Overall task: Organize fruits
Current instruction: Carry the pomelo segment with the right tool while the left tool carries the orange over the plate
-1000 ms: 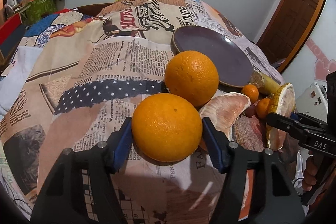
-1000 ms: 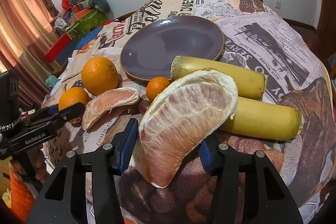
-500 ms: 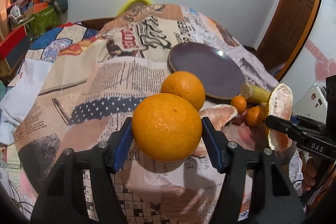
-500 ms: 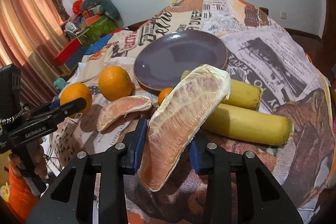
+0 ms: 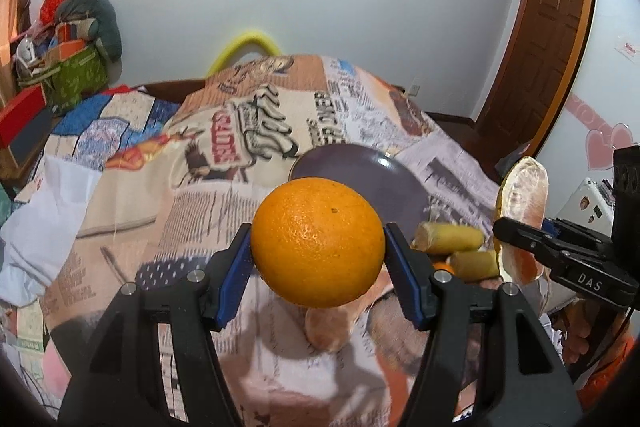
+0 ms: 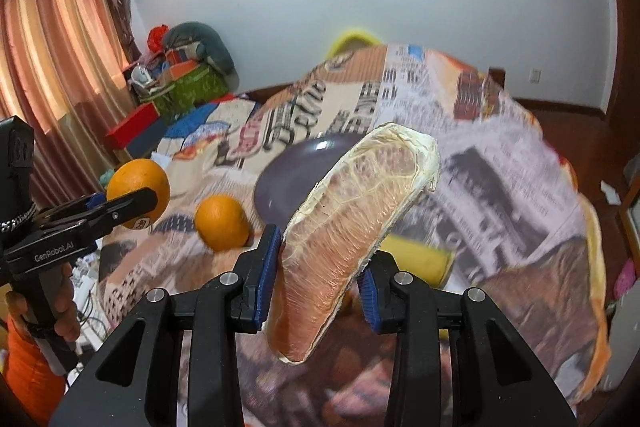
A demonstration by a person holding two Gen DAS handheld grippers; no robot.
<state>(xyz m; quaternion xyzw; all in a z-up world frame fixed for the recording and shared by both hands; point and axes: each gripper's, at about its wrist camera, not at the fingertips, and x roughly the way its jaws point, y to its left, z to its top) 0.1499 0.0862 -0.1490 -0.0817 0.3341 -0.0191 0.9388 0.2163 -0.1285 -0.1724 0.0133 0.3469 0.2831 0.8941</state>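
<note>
My left gripper (image 5: 318, 259) is shut on a large orange (image 5: 318, 241) and holds it well above the table. My right gripper (image 6: 318, 267) is shut on a peeled pomelo wedge (image 6: 352, 223), also lifted; that wedge shows in the left wrist view (image 5: 522, 215) at the right. The dark purple plate (image 5: 376, 175) lies on the newspaper-print cloth beyond both grippers, and shows in the right wrist view (image 6: 288, 183). A second orange (image 6: 222, 223) sits on the cloth left of the plate. Another pomelo wedge (image 5: 332, 327) lies below the held orange.
Two yellow sugarcane-like pieces (image 5: 448, 239) and a small tangerine (image 5: 444, 267) lie right of the plate. Boxes and bags (image 5: 68, 63) are stacked at the far left by the wall. A wooden door (image 5: 548, 39) stands at the right. Curtains (image 6: 52, 59) hang at the left.
Both grippers have risen from the table with their fruit. The orange and the pomelo wedge are now high above the cloth, and the table looks farther away.
</note>
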